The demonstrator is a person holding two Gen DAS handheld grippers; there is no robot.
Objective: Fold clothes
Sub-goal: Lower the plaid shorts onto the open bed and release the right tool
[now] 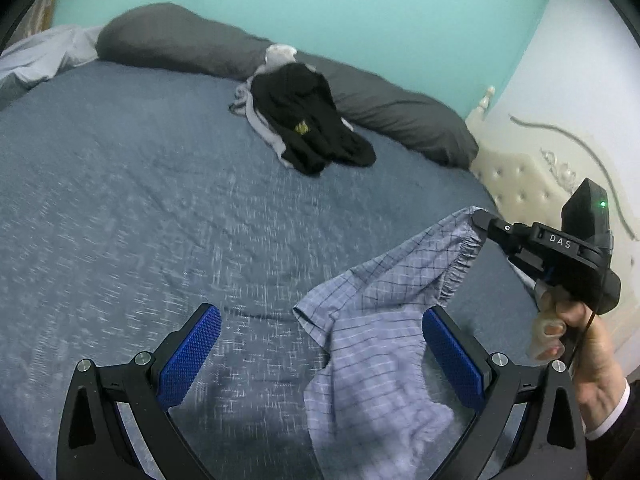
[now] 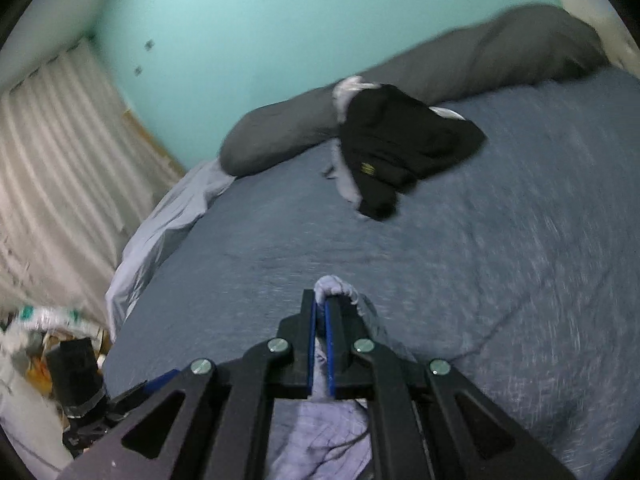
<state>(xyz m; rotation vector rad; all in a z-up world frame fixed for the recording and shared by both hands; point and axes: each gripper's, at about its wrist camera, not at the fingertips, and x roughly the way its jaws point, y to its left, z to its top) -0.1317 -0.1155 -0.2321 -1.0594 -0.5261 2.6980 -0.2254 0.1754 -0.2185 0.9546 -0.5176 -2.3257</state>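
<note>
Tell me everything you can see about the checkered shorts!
The checkered shorts are pale blue-grey with thin dark lines, made of light woven cloth with a gathered elastic waistband. They hang crumpled in the air above the blue bedspread. The right gripper is shut on the waistband, with cloth bunched over its tip. The rest droops between the wide-open fingers of the left gripper, which does not grip it. They are not folded yet.

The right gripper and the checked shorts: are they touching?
Touching. The right wrist view shows the right gripper shut on the elastic waistband of the checked shorts, with cloth bunched between its blue pads; the left wrist view confirms it.
</note>
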